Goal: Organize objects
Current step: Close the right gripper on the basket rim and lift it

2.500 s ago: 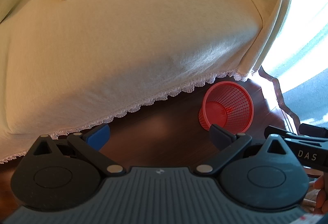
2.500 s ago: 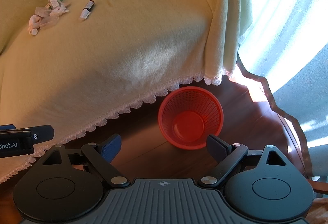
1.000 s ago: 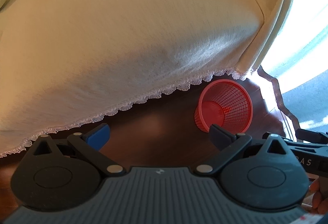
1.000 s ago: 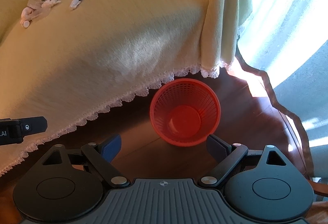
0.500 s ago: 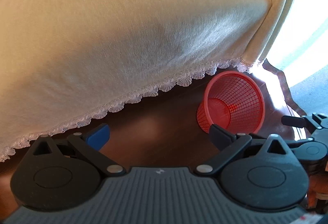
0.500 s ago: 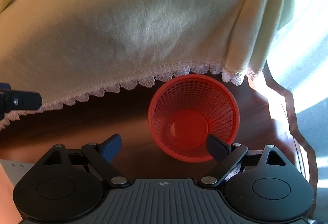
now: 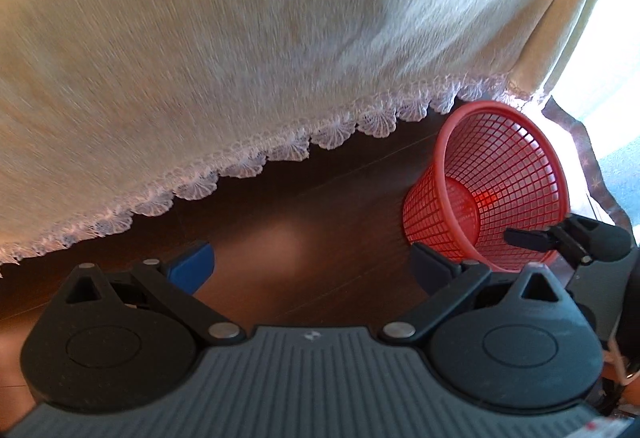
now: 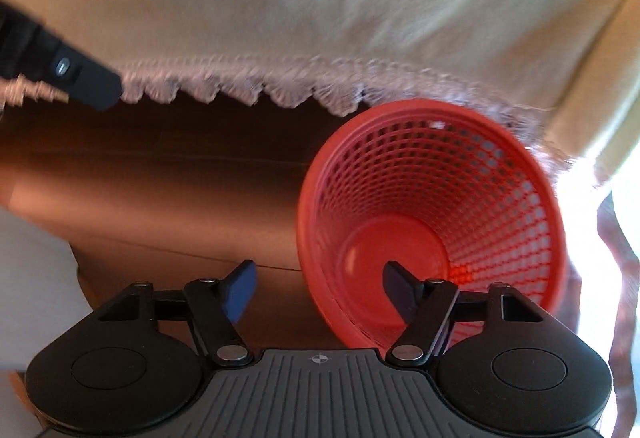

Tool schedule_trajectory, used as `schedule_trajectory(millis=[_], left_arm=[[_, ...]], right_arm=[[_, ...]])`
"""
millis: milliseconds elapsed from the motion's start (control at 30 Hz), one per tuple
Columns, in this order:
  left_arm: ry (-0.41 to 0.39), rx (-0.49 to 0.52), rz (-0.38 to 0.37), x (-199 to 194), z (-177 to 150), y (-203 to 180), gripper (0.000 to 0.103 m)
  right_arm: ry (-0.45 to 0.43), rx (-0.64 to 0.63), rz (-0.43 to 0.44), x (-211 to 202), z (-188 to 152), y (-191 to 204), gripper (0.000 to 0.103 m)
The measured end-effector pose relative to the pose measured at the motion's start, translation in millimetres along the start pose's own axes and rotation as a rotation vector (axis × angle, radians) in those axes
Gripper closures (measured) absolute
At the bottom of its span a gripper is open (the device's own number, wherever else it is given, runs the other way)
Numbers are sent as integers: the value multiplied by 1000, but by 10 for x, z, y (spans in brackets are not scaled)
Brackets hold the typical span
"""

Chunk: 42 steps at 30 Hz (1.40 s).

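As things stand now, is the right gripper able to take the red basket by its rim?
Probably yes. The right gripper is open and its jaws already stand either side of the near rim of the basket, one inside and one outside. Nothing lies between them, and the basket looks empty.

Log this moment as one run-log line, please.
right gripper: open, straddling red mesh basket rim | left gripper: open, empty | basket: empty, on wooden floor

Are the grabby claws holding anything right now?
No. The left gripper is open and empty. The right gripper is open too, straddling the red basket rim, not yet pinching it.
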<state>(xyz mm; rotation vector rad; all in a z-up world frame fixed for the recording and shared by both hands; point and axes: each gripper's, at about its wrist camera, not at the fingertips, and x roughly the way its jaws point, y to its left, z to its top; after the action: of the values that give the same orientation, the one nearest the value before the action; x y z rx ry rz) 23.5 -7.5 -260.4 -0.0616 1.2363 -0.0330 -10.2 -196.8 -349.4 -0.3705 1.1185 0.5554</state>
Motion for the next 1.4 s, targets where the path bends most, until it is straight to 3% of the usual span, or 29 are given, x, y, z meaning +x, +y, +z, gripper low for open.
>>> schedule_trajectory(millis=[200,333,633,700,933,1200,1400], left_arm=[[-15,-10,-24,110,-37,-72,2],[-35,-10,-36,133,-27,-122,2],[-54,-2,-56,235,44,-183,2],[-55,-5,-58,257,47,-179,2],[-45,-8,-58,233,37,-160,2],[-33,-29,-52,-105,118,-156,2],[-49,-71,-65,-829,340,-161,2]], right_arm=[[-65,-117,-20,216,-199,11,57],[-108,-195,-5,323,-294,42,62],[-181,-273,7,526,-251,3,79],[-194,-273,12,565,-240,-14,87],[-206,-348,-26,468,-232,95,100],[-162,-473,-78,22,-34,212,99],[-134,-549,-98,-889,383,233,99]])
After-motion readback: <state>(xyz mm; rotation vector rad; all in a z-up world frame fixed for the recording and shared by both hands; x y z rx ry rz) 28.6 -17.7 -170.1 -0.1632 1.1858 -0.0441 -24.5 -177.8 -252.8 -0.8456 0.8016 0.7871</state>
